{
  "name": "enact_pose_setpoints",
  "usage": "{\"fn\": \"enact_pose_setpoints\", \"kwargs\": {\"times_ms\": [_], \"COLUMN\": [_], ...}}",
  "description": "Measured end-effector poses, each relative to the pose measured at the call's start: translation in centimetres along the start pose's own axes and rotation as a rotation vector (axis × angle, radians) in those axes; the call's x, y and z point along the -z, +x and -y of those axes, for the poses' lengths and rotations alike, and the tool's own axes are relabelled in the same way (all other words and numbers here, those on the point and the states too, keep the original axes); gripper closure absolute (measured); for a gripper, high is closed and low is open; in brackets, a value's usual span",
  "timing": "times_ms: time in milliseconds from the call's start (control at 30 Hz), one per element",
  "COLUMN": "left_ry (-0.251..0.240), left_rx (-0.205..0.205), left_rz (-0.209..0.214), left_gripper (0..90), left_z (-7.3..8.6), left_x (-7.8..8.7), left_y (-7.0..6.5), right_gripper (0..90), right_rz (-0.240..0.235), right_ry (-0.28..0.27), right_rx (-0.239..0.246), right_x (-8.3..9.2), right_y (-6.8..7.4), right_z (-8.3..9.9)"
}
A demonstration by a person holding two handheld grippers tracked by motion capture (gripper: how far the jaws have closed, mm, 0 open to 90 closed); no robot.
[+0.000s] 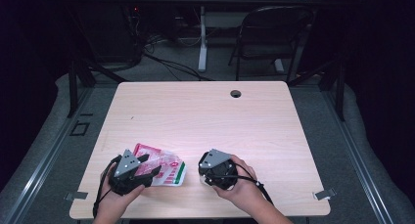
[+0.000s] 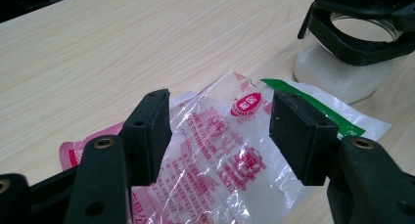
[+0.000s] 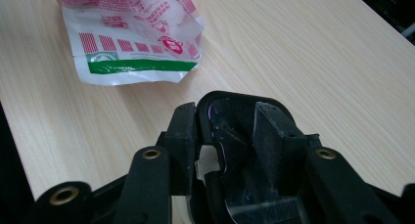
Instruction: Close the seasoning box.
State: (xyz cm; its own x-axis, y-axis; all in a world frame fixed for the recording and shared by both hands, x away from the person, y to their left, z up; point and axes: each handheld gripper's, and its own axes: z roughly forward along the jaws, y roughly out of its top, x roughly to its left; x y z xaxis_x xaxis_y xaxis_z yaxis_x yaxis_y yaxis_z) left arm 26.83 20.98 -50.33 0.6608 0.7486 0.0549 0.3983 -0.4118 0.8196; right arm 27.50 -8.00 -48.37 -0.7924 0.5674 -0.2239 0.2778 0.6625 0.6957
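Left gripper, jaws wide, straddles the emptied plastic bag on the table; right gripper loosely encloses a black-lidded jar, which could tip.

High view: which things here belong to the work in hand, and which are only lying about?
In the job:
- red-and-white printed plastic bag with a green stripe
- clear glass jar of white grains
- left gripper, jaws open over the bag
- right gripper, at the jar's top

Lying about:
- dark folding chair
- black cables on the floor
- white desk leg
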Motion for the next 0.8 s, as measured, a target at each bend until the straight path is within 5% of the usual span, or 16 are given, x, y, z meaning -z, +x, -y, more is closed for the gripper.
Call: {"fn": "enact_pose_setpoints", "kwargs": {"times_ms": [800], "left_ry": [0.004], "left_rx": [-0.002], "left_rz": [0.000], "left_gripper": [40.7], "left_z": [0.04], "left_x": [-0.02], "left_y": [0.03], "right_gripper": [59.4], "right_rz": [-0.010], "right_ry": [0.013], "right_rx": [0.003], "right_x": [-0.27], "right_y": [0.30], "right_z": [0.32]}}
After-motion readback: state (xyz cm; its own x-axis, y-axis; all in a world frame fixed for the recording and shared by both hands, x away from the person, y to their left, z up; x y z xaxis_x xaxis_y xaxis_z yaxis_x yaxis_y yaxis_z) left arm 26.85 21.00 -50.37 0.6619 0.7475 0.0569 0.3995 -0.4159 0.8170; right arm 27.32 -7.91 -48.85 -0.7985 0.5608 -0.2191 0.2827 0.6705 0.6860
